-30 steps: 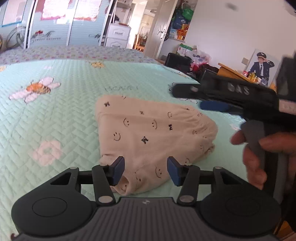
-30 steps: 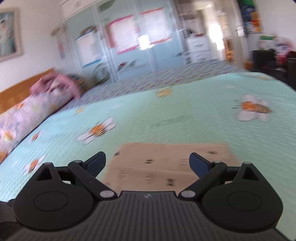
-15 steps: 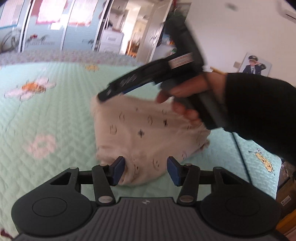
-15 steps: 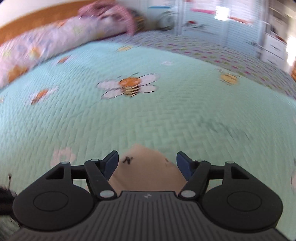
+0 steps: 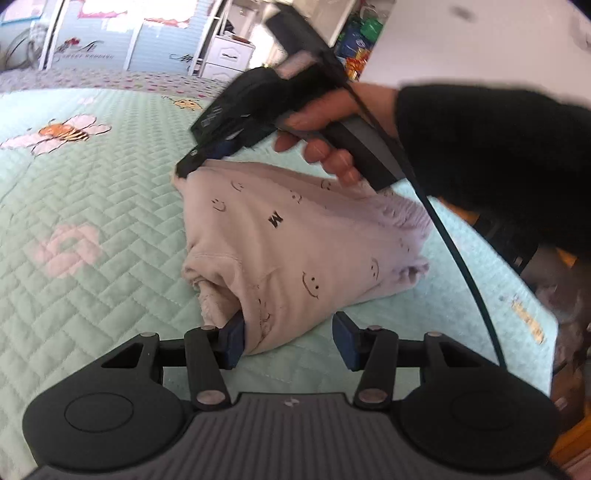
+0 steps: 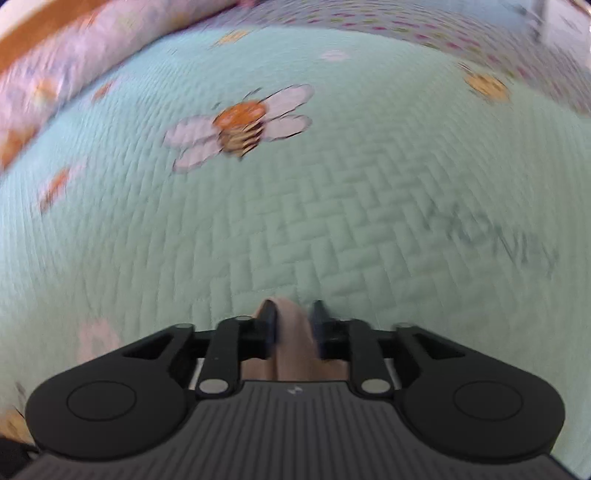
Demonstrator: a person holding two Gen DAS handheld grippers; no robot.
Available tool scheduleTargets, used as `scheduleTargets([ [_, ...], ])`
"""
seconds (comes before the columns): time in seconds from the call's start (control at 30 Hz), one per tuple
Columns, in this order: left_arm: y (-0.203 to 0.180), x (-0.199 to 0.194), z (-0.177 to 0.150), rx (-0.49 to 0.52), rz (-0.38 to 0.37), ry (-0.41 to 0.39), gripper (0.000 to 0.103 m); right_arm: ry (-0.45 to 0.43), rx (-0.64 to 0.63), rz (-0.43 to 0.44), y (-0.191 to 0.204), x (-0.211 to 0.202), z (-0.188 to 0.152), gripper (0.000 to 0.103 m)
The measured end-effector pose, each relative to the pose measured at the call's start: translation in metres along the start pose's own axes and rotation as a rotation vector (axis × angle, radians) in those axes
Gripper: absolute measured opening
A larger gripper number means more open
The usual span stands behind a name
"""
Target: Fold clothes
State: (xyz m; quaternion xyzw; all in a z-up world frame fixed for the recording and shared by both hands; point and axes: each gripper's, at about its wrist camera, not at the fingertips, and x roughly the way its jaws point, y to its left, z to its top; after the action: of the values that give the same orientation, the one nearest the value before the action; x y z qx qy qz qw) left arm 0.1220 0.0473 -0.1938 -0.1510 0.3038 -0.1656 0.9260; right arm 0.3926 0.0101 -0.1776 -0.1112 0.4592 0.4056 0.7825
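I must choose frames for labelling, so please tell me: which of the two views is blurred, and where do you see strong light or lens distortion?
Right wrist view: motion blur smears the green quilt and its bee print; only the right tool looks sharp. Left wrist view: mostly sharp on the beige garment, the sleeve slightly smeared, bright glare on the far cabinets. Both views: fisheye bending at the edges.

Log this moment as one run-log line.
task: fold clothes | left gripper: open, straddling near corner of beige smiley-print garment | right gripper: jaws just closing on far corner | surface: mint quilted bedspread
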Motion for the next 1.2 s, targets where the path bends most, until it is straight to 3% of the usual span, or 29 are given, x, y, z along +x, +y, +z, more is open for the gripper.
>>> scheduleTargets([
  [0.07,-0.001,-0.008,0.001,-0.015,-0.002,-0.02,0.052,-0.089,0.08,0.024,-0.008,-0.025,-0.009,0.04],
  [0.1,-0.001,-0.013,0.002,-0.018,-0.004,-0.032,0.052,-0.139,0.108,0.028,-0.011,-0.04,-0.016,0.048],
  [0.17,-0.003,-0.02,0.008,-0.015,-0.007,-0.067,0.052,-0.212,0.099,-0.034,-0.011,-0.068,-0.029,0.056],
  [0.23,-0.007,-0.027,0.016,-0.003,-0.009,-0.114,0.052,-0.234,0.044,-0.104,-0.009,-0.084,-0.043,0.065],
  [0.33,-0.014,-0.03,0.03,0.022,-0.025,-0.179,0.055,-0.209,0.072,-0.11,-0.022,-0.083,-0.057,0.066],
  [0.43,-0.014,-0.001,0.035,0.015,-0.015,-0.058,0.056,-0.077,0.091,-0.124,-0.036,-0.046,-0.058,0.061],
  [0.47,-0.01,0.009,0.03,-0.009,-0.003,-0.013,0.056,-0.033,0.063,-0.206,-0.039,-0.033,-0.054,0.053],
  [0.5,-0.005,0.019,0.023,-0.044,0.012,0.032,0.054,-0.04,0.057,-0.281,-0.042,-0.028,-0.05,0.053],
  [0.6,-0.002,0.01,0.012,-0.048,0.011,0.021,0.053,-0.188,0.144,-0.331,-0.05,-0.049,-0.04,0.05],
  [0.67,-0.003,0.004,0.012,-0.044,0.004,0.016,0.053,-0.242,0.146,-0.278,-0.046,-0.07,-0.048,0.051],
  [0.73,-0.005,-0.003,0.014,-0.041,-0.002,-0.002,0.053,-0.228,0.104,-0.236,-0.039,-0.082,-0.06,0.051],
  [0.87,-0.008,-0.001,0.019,-0.012,0.0,-0.029,0.054,-0.117,-0.071,-0.265,-0.032,-0.086,-0.081,0.051],
  [0.93,-0.005,0.005,0.016,-0.008,0.005,-0.014,0.054,-0.057,-0.091,-0.257,-0.041,-0.078,-0.084,0.05],
  [0.97,-0.003,0.01,0.015,-0.004,0.016,0.006,0.054,-0.04,-0.082,-0.27,-0.048,-0.076,-0.085,0.039],
  [1.03,0.003,0.015,0.013,-0.014,0.02,0.021,0.053,-0.055,0.006,-0.366,-0.072,-0.078,-0.082,0.036],
  [1.1,0.003,0.009,0.016,-0.024,0.014,0.015,0.053,-0.083,0.091,-0.447,-0.094,-0.084,-0.08,0.024],
  [1.2,-0.002,-0.002,0.022,-0.01,-0.003,-0.028,0.053,-0.213,0.125,-0.326,-0.084,-0.116,-0.092,0.025],
])
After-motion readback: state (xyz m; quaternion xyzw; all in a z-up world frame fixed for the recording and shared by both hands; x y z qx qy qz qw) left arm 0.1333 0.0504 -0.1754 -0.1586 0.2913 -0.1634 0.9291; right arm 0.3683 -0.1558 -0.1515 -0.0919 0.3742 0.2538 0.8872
